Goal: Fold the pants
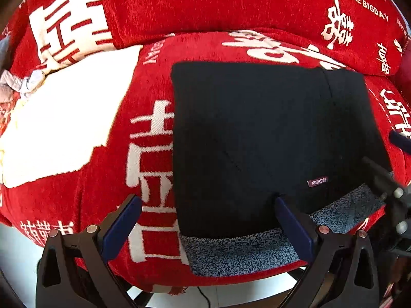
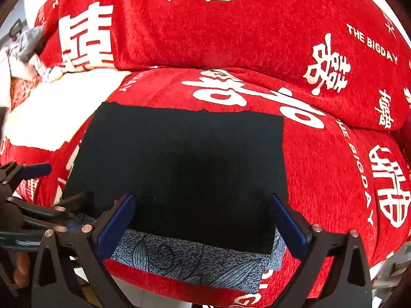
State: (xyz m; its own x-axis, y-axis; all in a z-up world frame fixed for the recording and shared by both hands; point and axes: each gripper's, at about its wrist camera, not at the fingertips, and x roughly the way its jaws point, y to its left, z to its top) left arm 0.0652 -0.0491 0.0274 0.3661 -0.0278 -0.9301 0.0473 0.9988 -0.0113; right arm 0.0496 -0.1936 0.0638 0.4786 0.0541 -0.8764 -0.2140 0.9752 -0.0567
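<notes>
The black pants (image 1: 267,138) lie folded into a flat rectangle on the red sofa seat (image 1: 149,82), with a small purple label (image 1: 317,181) near the front. They also show in the right wrist view (image 2: 185,169). They rest on a speckled grey-blue cloth (image 1: 236,254), which shows with a leaf pattern in the right wrist view (image 2: 195,261). My left gripper (image 1: 208,228) is open and empty over the pants' front left corner. My right gripper (image 2: 203,225) is open and empty over the pants' front edge.
A white folded cloth (image 1: 59,125) lies on the seat to the left, with crumpled clothes (image 1: 15,84) behind it. The red back cushion (image 2: 218,30) with white characters rises behind. The seat's front edge drops to a pale floor (image 1: 18,256).
</notes>
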